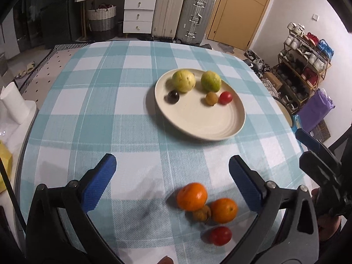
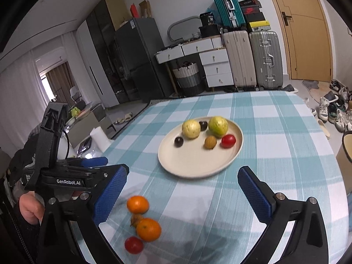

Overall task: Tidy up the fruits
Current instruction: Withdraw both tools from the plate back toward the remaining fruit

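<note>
Fruits (image 1: 206, 209) lie loose before plate (image 1: 198, 127); both tongs gape empty.

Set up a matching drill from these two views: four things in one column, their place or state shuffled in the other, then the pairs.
Things:
1. larger orange
2. greener guava
3. left tongs
4. paper roll

Place or state:
A. on the plate
B. open, nothing between
C. on the checked cloth, off the plate
D. beyond the table's edge

Pairs: 1-C, 2-A, 3-B, 4-D
</note>
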Motion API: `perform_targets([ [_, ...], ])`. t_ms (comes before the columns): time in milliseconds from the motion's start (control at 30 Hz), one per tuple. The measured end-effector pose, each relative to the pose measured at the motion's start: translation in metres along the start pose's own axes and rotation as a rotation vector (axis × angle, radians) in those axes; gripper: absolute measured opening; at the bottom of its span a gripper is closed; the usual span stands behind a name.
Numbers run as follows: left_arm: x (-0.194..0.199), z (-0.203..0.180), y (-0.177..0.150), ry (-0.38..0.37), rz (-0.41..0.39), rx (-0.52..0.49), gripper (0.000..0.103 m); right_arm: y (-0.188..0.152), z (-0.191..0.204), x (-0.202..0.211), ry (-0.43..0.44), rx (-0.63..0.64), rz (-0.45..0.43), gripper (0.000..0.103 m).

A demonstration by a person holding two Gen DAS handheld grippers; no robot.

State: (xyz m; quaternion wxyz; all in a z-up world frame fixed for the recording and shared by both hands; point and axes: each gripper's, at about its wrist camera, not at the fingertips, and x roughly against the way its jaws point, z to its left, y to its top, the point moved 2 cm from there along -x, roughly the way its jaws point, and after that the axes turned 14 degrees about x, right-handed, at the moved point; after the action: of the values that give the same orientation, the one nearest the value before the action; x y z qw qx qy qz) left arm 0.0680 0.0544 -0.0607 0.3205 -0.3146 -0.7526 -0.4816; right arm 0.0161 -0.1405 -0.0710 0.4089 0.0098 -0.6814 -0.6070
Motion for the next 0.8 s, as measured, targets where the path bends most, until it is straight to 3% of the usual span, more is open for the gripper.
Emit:
perform_targets([
  [367,-0.007,0.007,-0.030,-0.027,0.064,-0.009,0.102,-0.040,0.021,-0.004,0.023,0.001,0.046,0.103],
  [633,-0.019,0.010,-0.037,-0.086,0.116,0.020,0.102,-0.054,0.027,0.001,0.022,-0.012,0.048,0.103],
  [800,-0.028,0.010,-0.040,-0.086,0.137,0.022,0.102,-0.061,0.025,0.001,0.016,-0.033,0.054,0.103],
])
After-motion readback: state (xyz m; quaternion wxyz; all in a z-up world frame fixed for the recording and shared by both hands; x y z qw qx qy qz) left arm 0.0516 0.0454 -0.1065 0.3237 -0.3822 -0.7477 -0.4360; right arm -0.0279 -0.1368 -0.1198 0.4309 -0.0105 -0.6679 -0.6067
